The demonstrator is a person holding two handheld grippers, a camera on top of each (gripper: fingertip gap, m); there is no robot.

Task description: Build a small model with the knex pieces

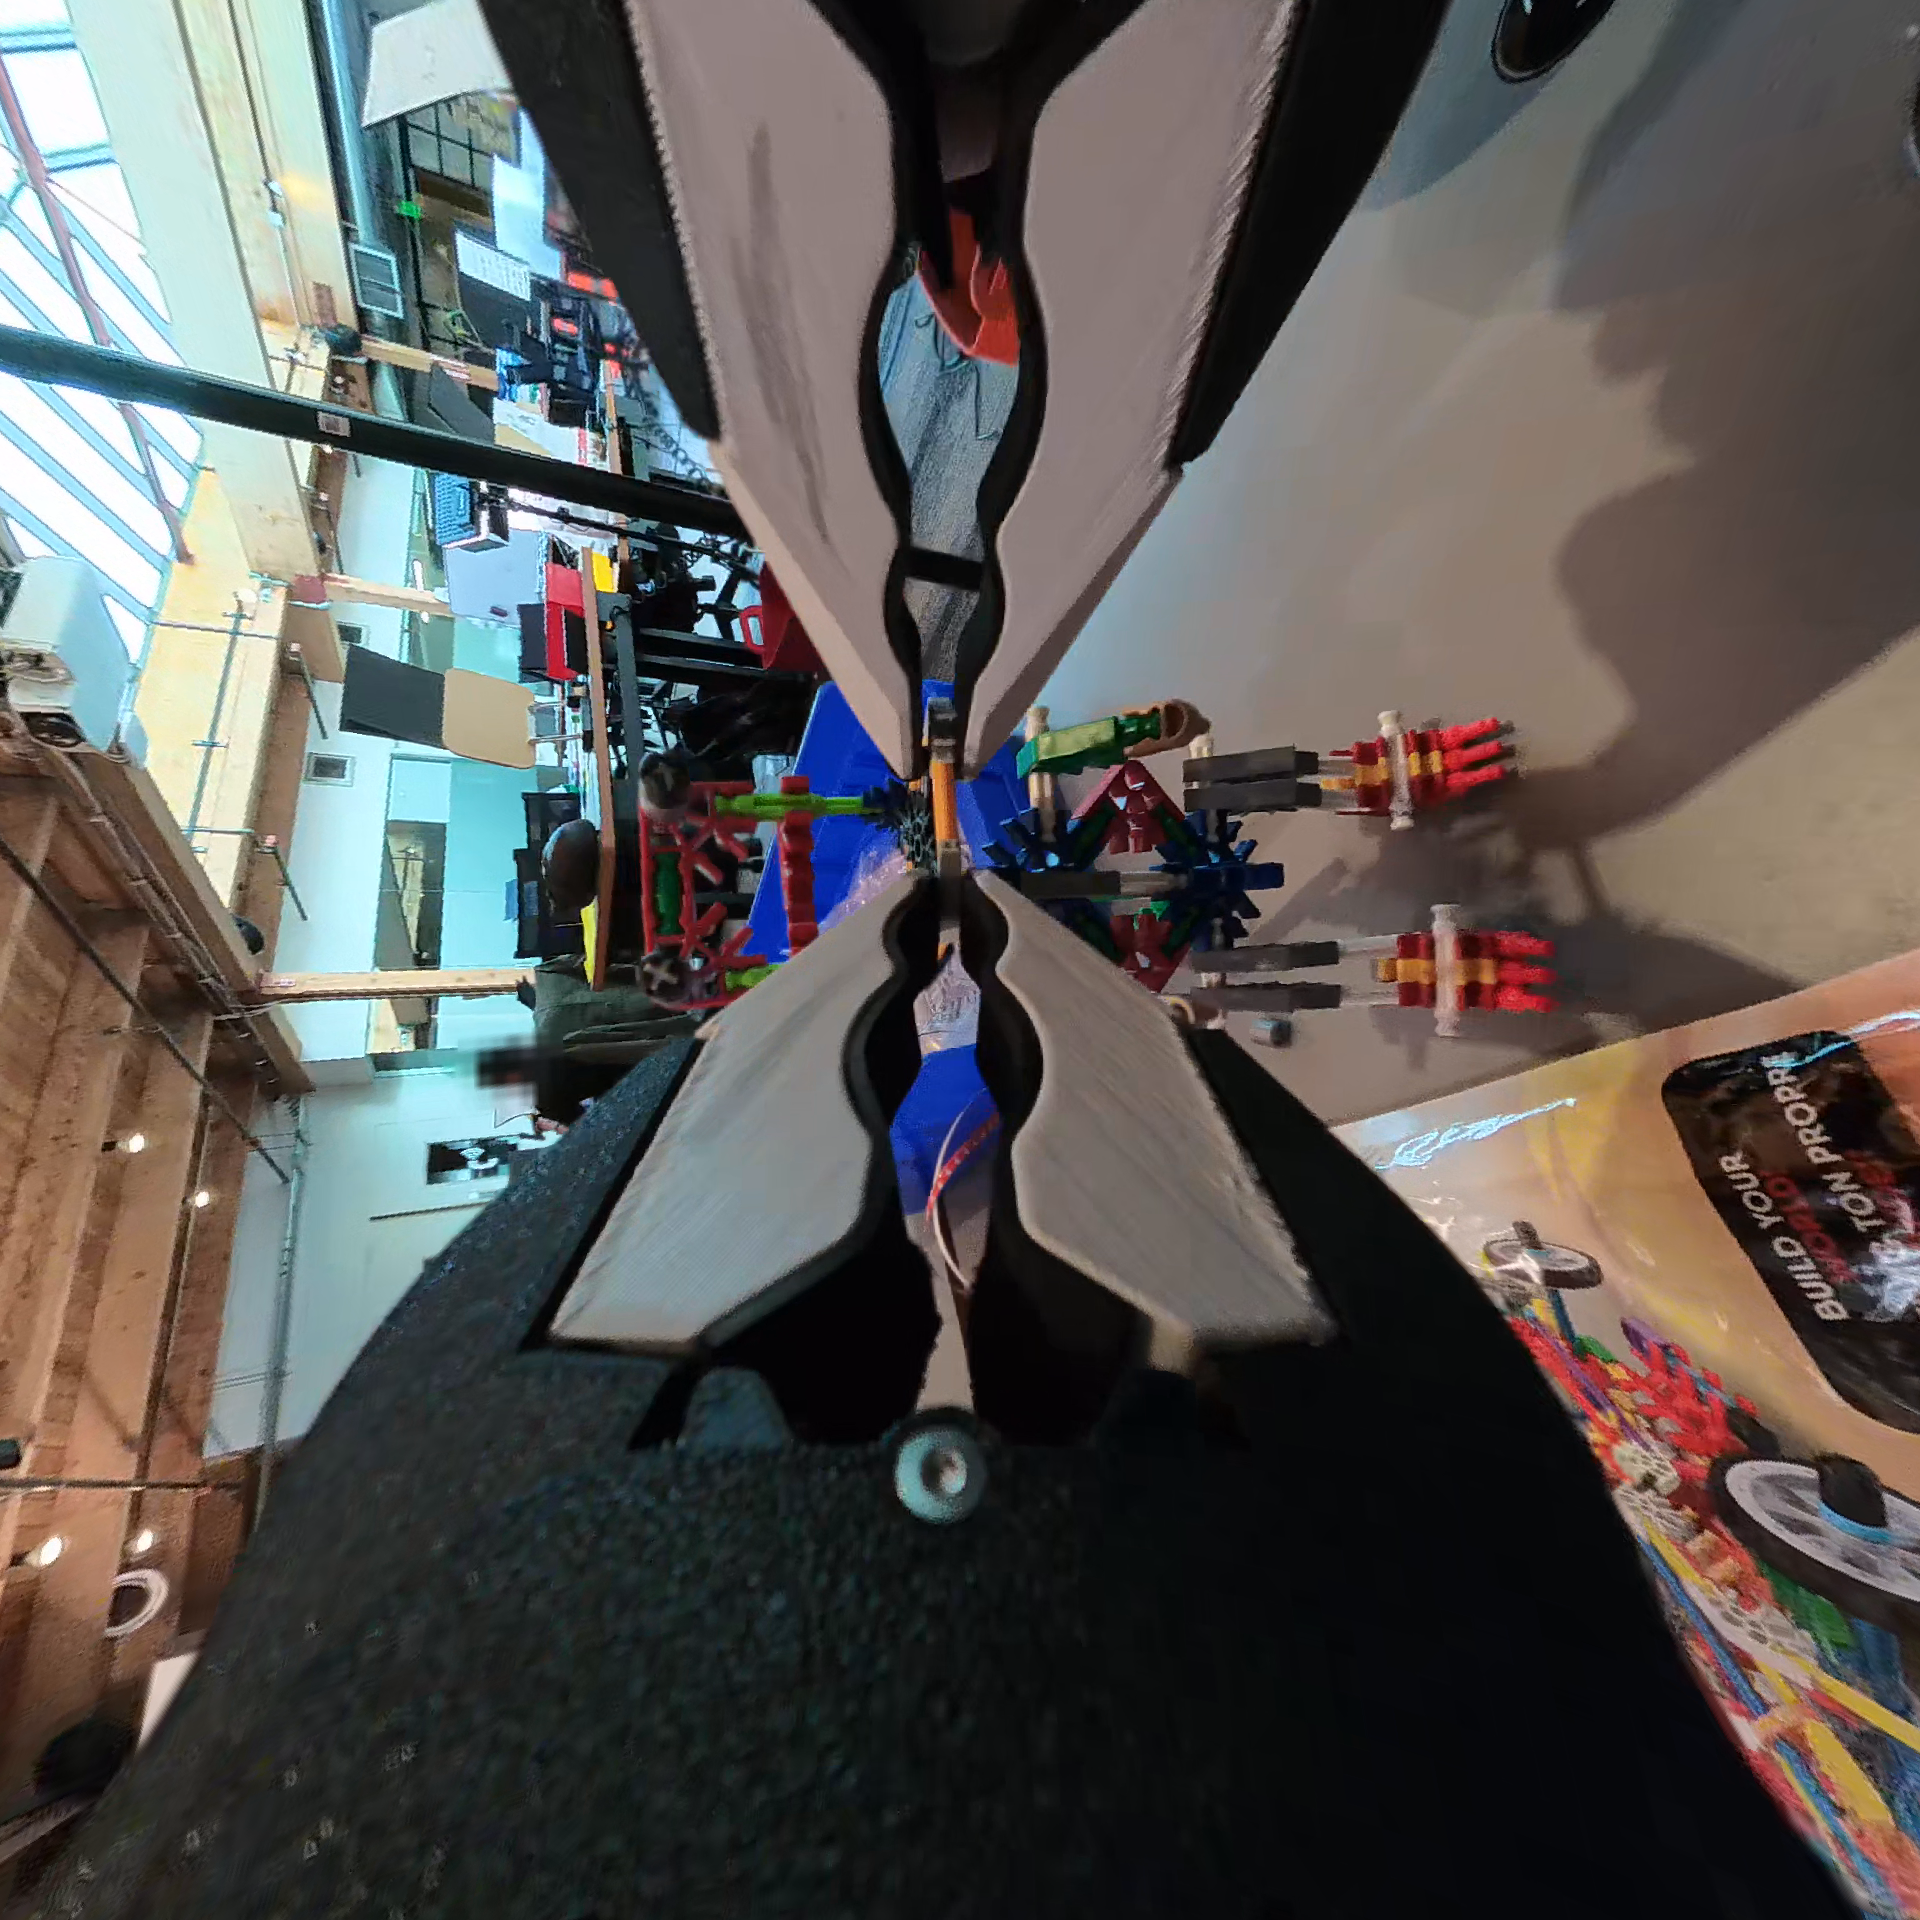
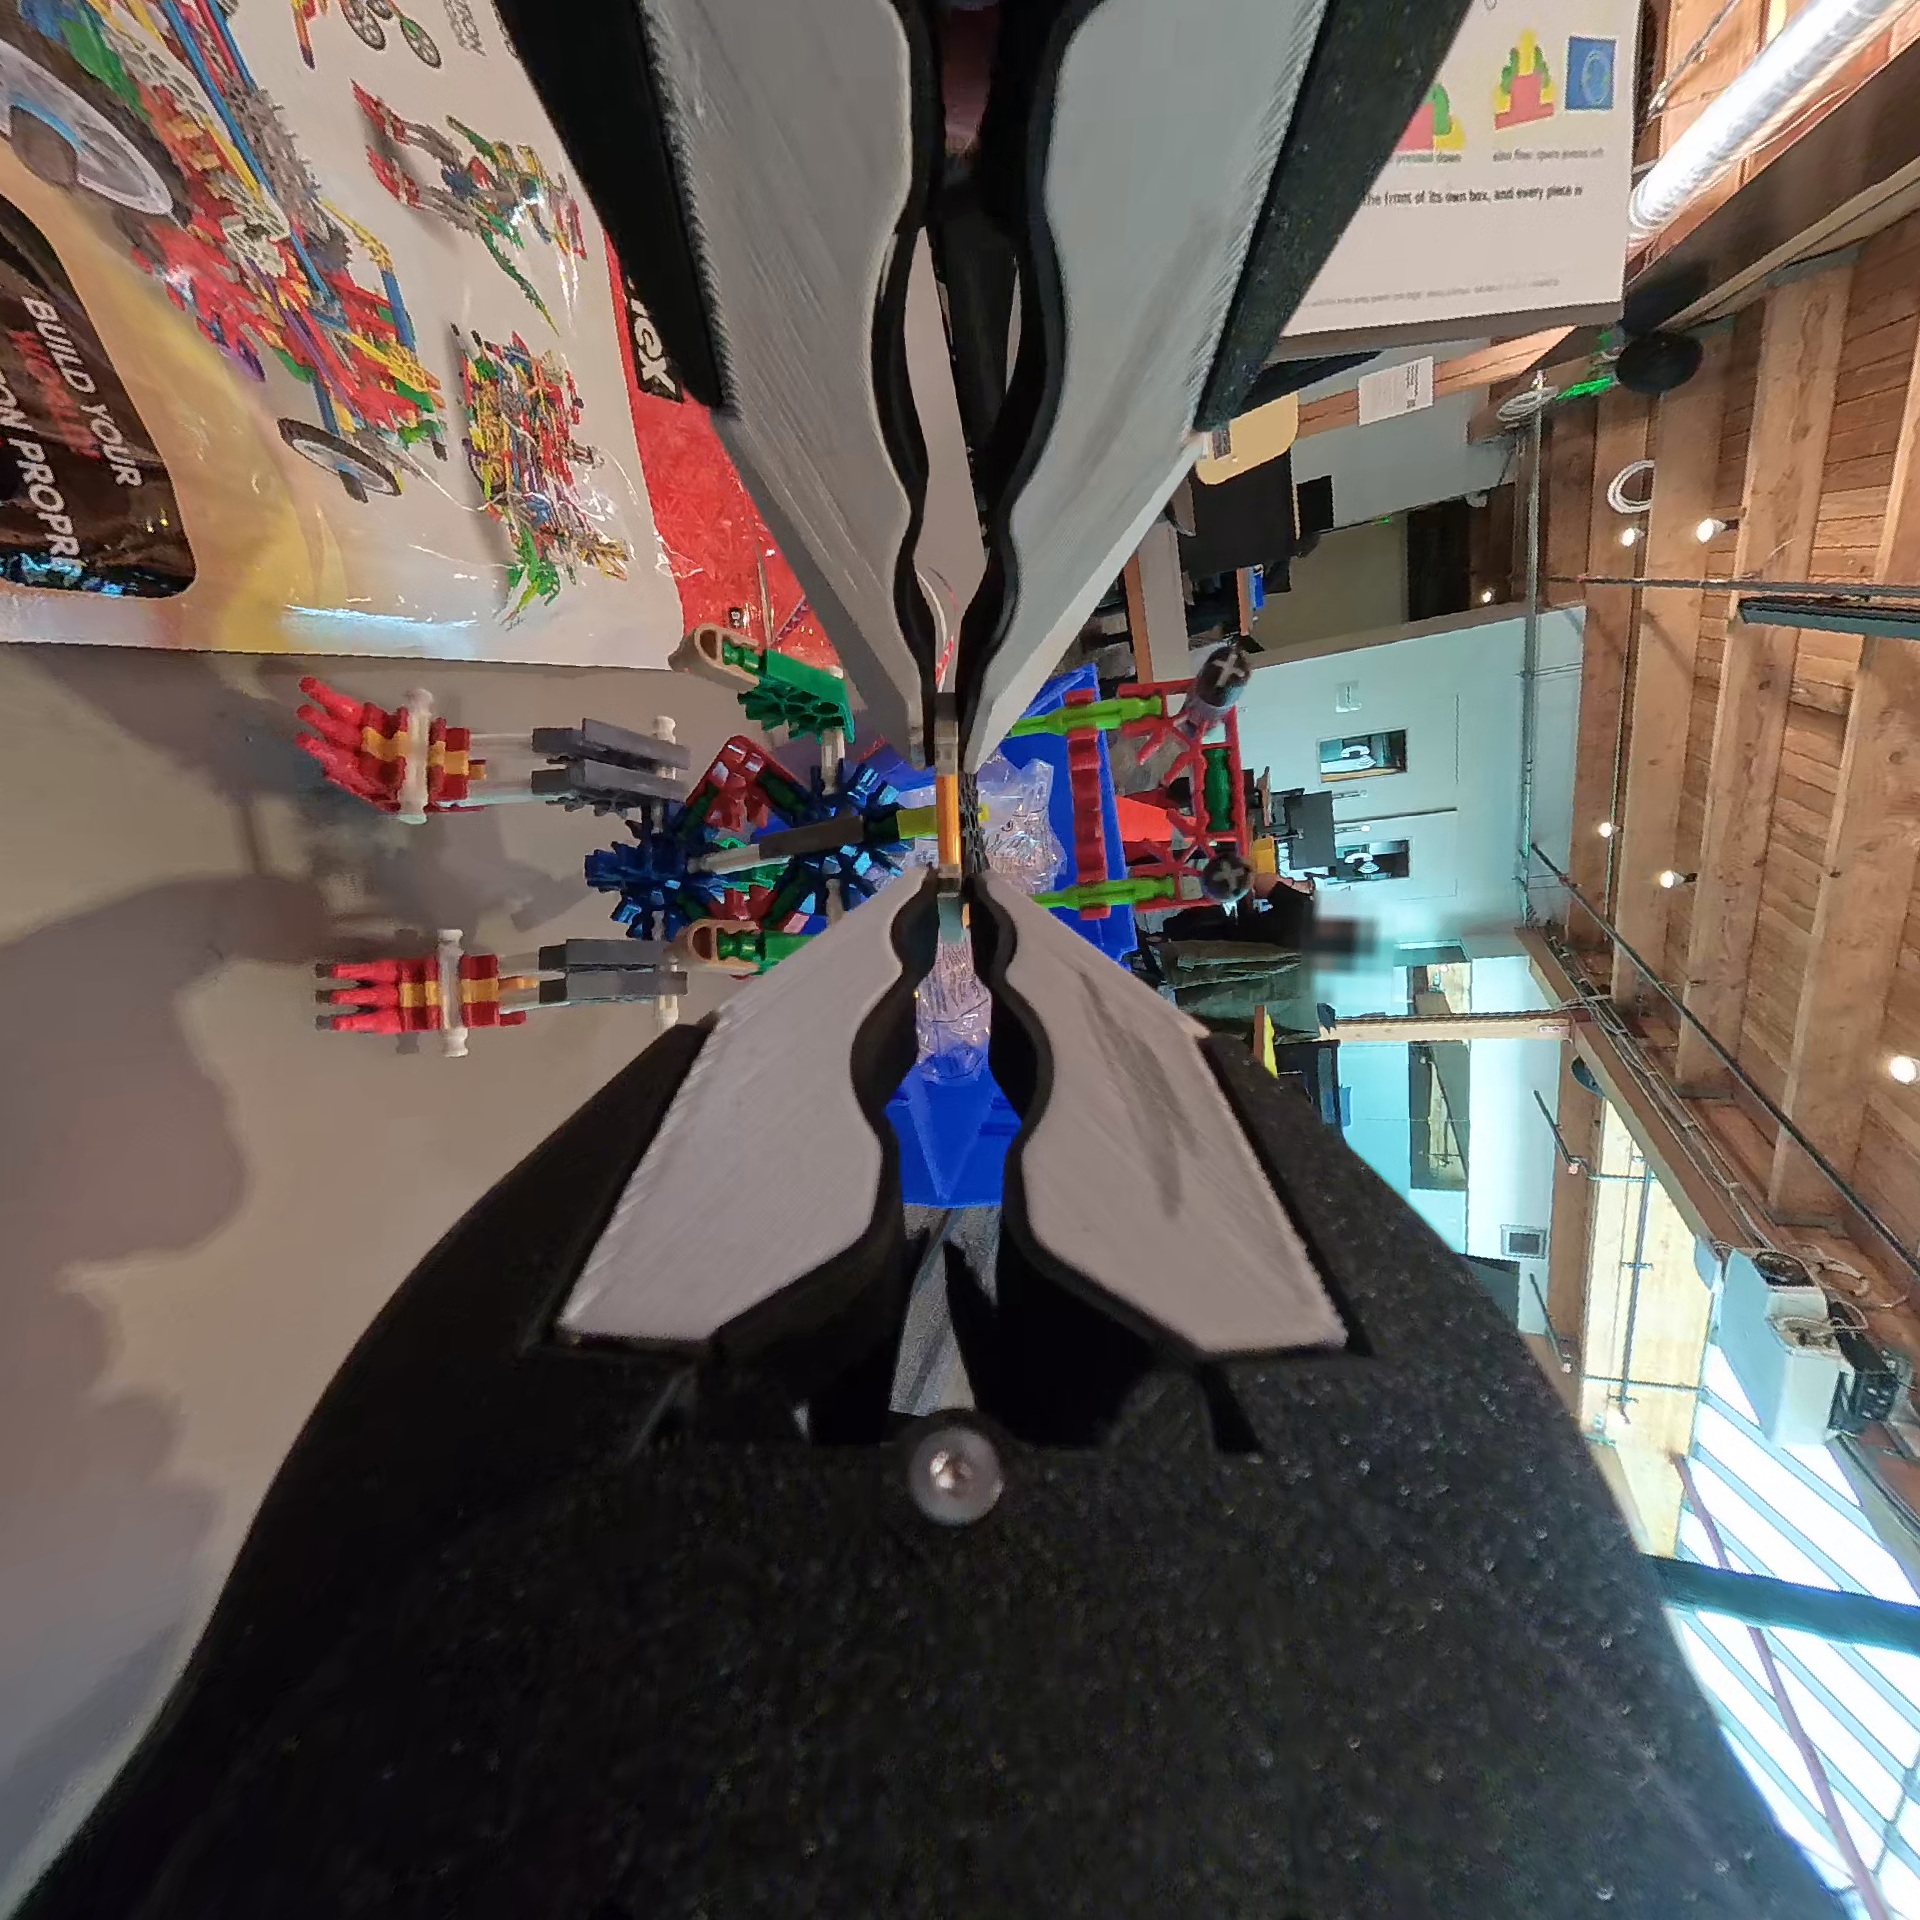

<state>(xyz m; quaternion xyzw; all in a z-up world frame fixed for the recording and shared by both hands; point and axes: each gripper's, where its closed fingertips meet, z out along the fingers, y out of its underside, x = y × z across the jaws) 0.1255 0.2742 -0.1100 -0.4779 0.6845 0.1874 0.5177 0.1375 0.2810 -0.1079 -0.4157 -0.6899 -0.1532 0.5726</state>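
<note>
We see both claws, left gripper (image 1: 943, 821) and right gripper (image 2: 951, 821), pinching one thin orange rod (image 1: 943, 795); spiky plastic toy (image 1: 1132, 883) at three o'clock on smooth grey table (image 1: 1455, 468).

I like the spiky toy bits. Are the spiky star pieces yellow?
No, the spiky star pieces are dark blue, sitting on the grey table beside red and grey rods.

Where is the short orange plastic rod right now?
The short orange plastic rod sits mid-frame in both wrist views, pinched at the right gripper fingertips, between the blue snowflake connectors and the blue bin.
</note>
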